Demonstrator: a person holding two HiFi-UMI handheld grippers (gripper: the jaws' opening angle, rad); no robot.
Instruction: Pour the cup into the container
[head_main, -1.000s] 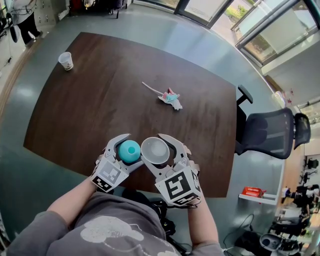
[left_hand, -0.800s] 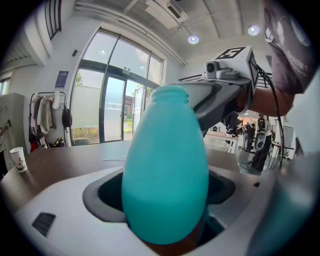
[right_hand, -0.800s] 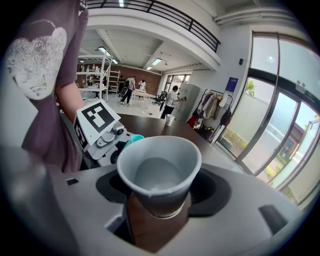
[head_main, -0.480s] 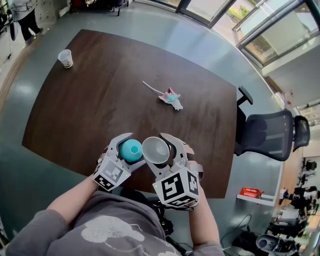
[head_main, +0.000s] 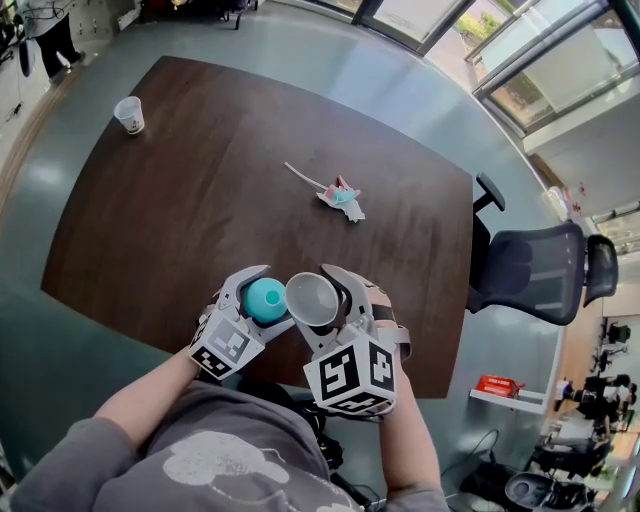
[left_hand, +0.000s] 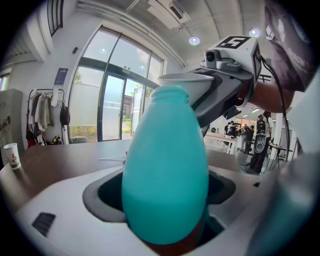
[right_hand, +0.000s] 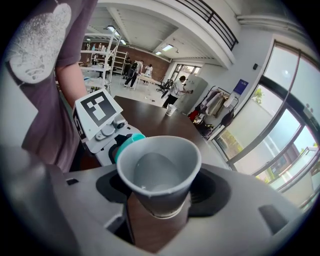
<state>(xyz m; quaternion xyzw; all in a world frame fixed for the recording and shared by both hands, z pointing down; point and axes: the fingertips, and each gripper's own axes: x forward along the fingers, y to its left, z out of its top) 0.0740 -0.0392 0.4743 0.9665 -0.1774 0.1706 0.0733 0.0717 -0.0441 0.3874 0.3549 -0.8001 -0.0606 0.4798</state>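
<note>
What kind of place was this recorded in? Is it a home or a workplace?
Most likely an open office or lab workspace, not a home. There is a large dark wooden table, a black mesh office chair beside it, and tall glass walls with a coat rack next to them.

Teal plastic bottle (head_main: 264, 299) just left of grey paper cup (head_main: 312, 299), above near edge of dark wooden table (head_main: 180, 220) — crumpled pink-and-blue wrapper (head_main: 340, 195) mid-table beyond, white paper cup (head_main: 128, 115) at far-left corner, black office chair (head_main: 530, 270) off right.
</note>
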